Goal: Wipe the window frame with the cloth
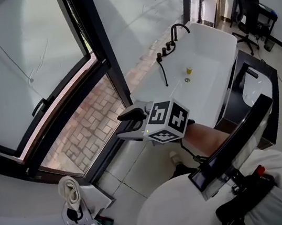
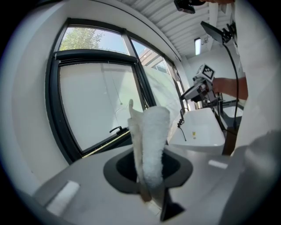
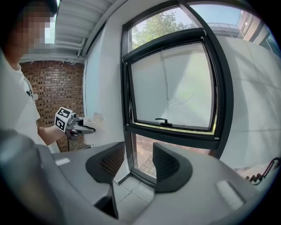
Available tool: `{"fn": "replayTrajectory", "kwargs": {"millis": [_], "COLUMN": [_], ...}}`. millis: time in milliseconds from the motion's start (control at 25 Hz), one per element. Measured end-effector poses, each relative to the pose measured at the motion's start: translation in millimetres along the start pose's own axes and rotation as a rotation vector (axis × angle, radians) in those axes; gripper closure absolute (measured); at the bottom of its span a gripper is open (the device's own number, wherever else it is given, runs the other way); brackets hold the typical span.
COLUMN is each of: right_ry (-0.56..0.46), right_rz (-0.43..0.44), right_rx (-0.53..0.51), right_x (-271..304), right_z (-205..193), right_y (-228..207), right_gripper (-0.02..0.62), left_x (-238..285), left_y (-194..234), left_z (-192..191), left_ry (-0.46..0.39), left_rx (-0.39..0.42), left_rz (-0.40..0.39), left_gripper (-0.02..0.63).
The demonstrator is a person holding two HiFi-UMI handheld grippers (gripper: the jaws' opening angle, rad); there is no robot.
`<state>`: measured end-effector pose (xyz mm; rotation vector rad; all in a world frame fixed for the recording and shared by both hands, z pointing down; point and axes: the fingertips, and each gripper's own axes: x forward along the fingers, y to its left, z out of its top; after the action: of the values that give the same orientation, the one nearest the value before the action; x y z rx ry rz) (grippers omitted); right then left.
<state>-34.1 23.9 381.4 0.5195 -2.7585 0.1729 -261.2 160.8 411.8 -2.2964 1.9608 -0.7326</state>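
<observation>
A rolled white cloth [image 2: 149, 140] stands upright between the jaws of my left gripper [image 2: 149, 166], which is shut on it. In the head view that gripper [image 1: 70, 202] sits at the bottom left with the cloth [image 1: 68, 189] sticking up, below the black window frame [image 1: 99, 42]. My right gripper [image 1: 125, 126] is open and holds nothing, hovering near the frame's vertical post by the lower pane. In the right gripper view its jaws [image 3: 136, 163] stand apart and point at the frame's lower rail [image 3: 175, 134]; the left gripper [image 3: 72, 124] shows far left.
The tilted sash has a black handle [image 1: 39, 106] on its lower bar. A white bathtub [image 1: 205, 83] with a black tap [image 1: 174, 35] stands right of the window. A black office chair [image 1: 250, 18] is at the far right. Pale tiles [image 1: 132, 171] cover the floor.
</observation>
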Motion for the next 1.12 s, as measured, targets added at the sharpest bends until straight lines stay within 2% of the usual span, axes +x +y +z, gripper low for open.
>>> {"fn": "replayTrajectory", "kwargs": {"millis": [360, 1120], "right_ry": [-0.008, 0.034], "right_rz": [0.004, -0.009], "right_rx": [-0.027, -0.030], "right_x": [-9, -33], "right_z": [5, -26], "right_y": [11, 32], "right_gripper": [0.393, 0.394], "left_x": [-10, -34], "left_y": [-9, -44], "left_z": [-9, -25], "left_ry": [0.007, 0.025], "left_rx": [-0.011, -0.024], "left_rz": [0.004, -0.015], "left_gripper": [0.514, 0.514]}}
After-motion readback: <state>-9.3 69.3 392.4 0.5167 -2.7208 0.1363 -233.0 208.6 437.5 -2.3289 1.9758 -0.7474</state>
